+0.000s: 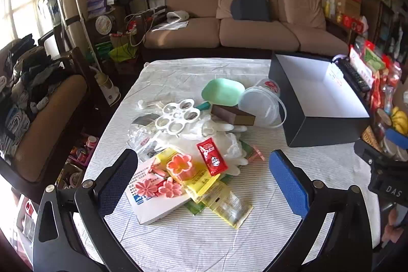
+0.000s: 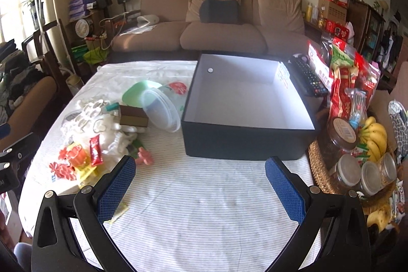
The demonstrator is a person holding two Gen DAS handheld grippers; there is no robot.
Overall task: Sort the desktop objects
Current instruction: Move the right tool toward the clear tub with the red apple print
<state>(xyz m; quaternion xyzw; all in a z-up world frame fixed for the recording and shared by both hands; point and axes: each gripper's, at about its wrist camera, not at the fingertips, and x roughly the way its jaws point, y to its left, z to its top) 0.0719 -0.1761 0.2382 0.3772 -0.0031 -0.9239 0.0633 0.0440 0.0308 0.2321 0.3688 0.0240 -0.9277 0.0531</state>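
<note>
Looking down over the tabletop (image 2: pixel 204 208) with its striped white cloth, I take the black box (image 2: pixel 244 142) with the white inside as my landmark. It sits open-topped on the tabletop, and only a small round disc (image 2: pixel 210 70) shows on its inner far wall.

My left tongs (image 1: pixel 202 180) hang spread as wide as they go, gripping nothing, above the heap of clutter to the left of the box. My right tongs (image 2: pixel 200 182) are likewise fully spread and hold nothing, over bare cloth just in front of the box.

Just beside the box's left wall lies a clear plastic tub (image 1: pixel 262 103) on its side, touching a green dish (image 1: pixel 222 91) further left. A brown block (image 1: pixel 236 116) rests against the tub. Further from the box lie a white flower-shaped tray (image 1: pixel 178 116), white gloves (image 1: pixel 224 142), a red sachet (image 1: pixel 211 156), pink flower cutters (image 1: pixel 178 165), yellow packets (image 1: pixel 204 180) and a white booklet (image 1: pixel 158 200), all overlapping.

Right of the box, touching its edge, lies a black remote (image 2: pixel 308 79); beyond it, a wicker basket (image 2: pixel 318 170) carries jars (image 2: pixel 346 170) and bananas (image 2: pixel 374 139).
</note>
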